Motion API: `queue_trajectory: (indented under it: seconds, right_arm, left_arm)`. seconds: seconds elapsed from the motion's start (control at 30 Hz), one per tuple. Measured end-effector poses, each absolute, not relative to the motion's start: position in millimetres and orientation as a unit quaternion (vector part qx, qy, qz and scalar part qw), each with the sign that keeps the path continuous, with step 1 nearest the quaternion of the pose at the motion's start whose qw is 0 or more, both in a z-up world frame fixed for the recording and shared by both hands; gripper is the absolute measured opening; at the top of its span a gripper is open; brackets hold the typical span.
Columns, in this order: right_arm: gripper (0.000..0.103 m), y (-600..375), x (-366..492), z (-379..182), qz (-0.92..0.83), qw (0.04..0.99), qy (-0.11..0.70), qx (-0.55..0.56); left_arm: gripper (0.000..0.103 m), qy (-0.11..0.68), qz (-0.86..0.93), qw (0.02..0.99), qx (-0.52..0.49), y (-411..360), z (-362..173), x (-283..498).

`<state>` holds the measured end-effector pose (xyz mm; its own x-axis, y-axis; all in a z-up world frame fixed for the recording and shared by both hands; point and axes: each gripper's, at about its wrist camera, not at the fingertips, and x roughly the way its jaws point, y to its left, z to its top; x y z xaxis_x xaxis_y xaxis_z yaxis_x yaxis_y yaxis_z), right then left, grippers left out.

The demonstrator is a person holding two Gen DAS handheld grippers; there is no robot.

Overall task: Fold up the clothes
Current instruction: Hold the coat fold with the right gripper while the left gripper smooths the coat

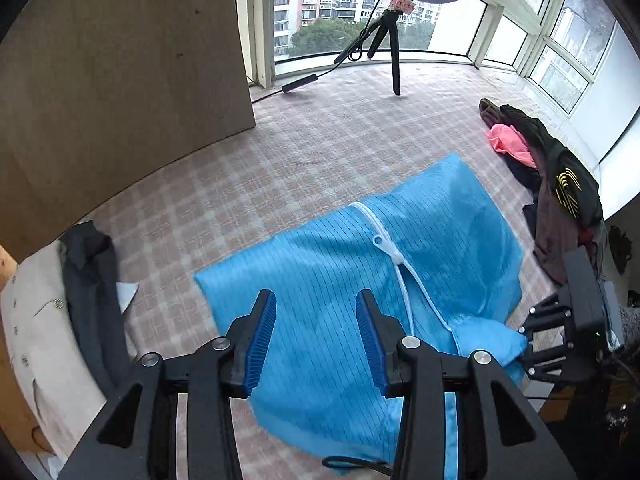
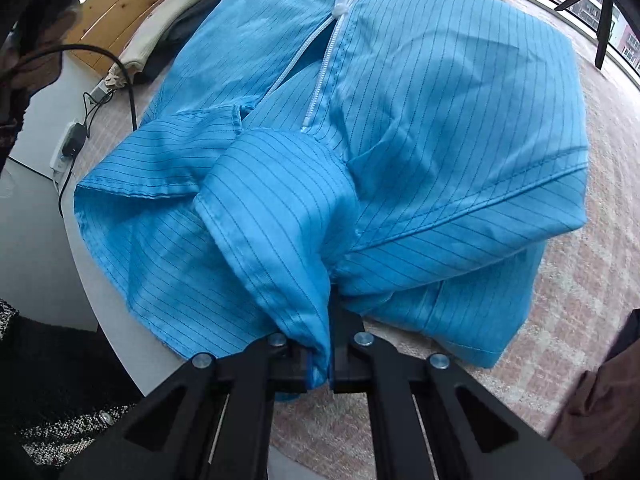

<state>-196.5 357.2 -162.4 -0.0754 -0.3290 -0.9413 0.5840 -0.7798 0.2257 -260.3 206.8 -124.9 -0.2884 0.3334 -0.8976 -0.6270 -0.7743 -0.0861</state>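
Observation:
A blue pinstriped jacket (image 1: 360, 256) with a white zipper (image 1: 394, 256) lies partly folded on the checked cloth-covered table (image 1: 240, 168). My left gripper (image 1: 316, 308) is open and empty, hovering just above the jacket's near part. My right gripper (image 2: 330, 308) is shut on a bunched fold of the blue jacket (image 2: 400, 120) near its collar end, the cloth draped over its fingers. The right gripper also shows in the left wrist view (image 1: 528, 340) at the jacket's right edge.
A pile of dark and pink clothes (image 1: 552, 184) lies at the table's right. A beige and grey folded stack (image 1: 60, 312) sits at the left. A ring-light tripod (image 1: 388, 40) stands by the window. A wooden panel (image 1: 120, 60) stands at the far left.

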Motion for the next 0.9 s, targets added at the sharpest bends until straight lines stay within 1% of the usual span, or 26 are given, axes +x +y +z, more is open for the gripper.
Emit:
queue_trajectory:
  seconds: [0.07, 0.17, 0.2, 0.27, 0.33, 0.4, 0.47, 0.57, 0.67, 0.73, 0.8, 0.87, 0.9]
  right_arm:
    - [0.004, 358.6, -200.7, -163.4, -0.725, 0.311, 0.100, 0.606]
    - [0.004, 359.9, -208.7, -163.6, -0.725, 0.305, 0.089, 0.611]
    - [0.004, 359.8, -211.2, -163.3, -0.725, 0.304, 0.087, 0.612]
    - [0.004, 358.2, -214.8, -162.3, -0.727, 0.301, 0.086, 0.612]
    - [0.004, 354.9, -216.3, -160.9, -0.726, 0.298, 0.090, 0.613]
    - [0.004, 352.6, -218.5, -159.8, -0.727, 0.295, 0.091, 0.614]
    - [0.004, 351.9, -221.3, -159.2, -0.727, 0.292, 0.088, 0.615]
    - [0.004, 353.1, -225.6, -158.9, -0.729, 0.288, 0.077, 0.616]
    - [0.004, 357.0, -228.9, -158.2, -0.730, 0.285, 0.058, 0.619]
    - [0.006, 368.1, -230.3, -146.1, -0.729, 0.289, 0.029, 0.619]
    - [0.008, 387.7, -232.8, -123.1, -0.734, 0.297, -0.022, 0.610]
    - [0.008, 410.6, -241.8, -88.0, -0.754, 0.311, -0.083, 0.573]
    - [0.008, 419.6, -249.7, -71.6, -0.769, 0.310, -0.101, 0.550]
  left_arm:
    - [0.040, 0.138, 0.782, 0.293, -0.533, 206.8, -158.3, -277.5]
    - [0.040, 0.125, 0.767, 0.273, -0.567, 196.1, -202.2, -283.8]
    - [0.039, 0.124, 0.763, 0.269, -0.574, 194.3, -207.0, -283.6]
    - [0.037, 0.121, 0.760, 0.272, -0.578, 194.8, -190.2, -277.9]
    - [0.037, 0.093, 0.777, 0.302, -0.544, 201.9, -158.7, -269.5]
    - [0.040, 0.094, 0.785, 0.344, -0.506, 226.4, -134.9, -260.2]
    - [0.040, 0.106, 0.775, 0.384, -0.490, 258.6, -128.8, -254.9]
    - [0.040, 0.106, 0.750, 0.427, -0.494, 305.6, -150.2, -256.7]
    - [0.041, 0.126, 0.727, 0.432, -0.519, 342.9, -187.9, -255.1]
    - [0.043, 0.139, 0.722, 0.429, -0.524, 349.2, -201.0, -250.0]
    - [0.044, 0.120, 0.718, 0.440, -0.525, 343.5, -200.3, -249.6]
    - [0.043, 0.094, 0.716, 0.443, -0.532, 332.7, -189.9, -251.3]
    - [0.043, 0.087, 0.718, 0.445, -0.529, 327.1, -183.1, -249.7]
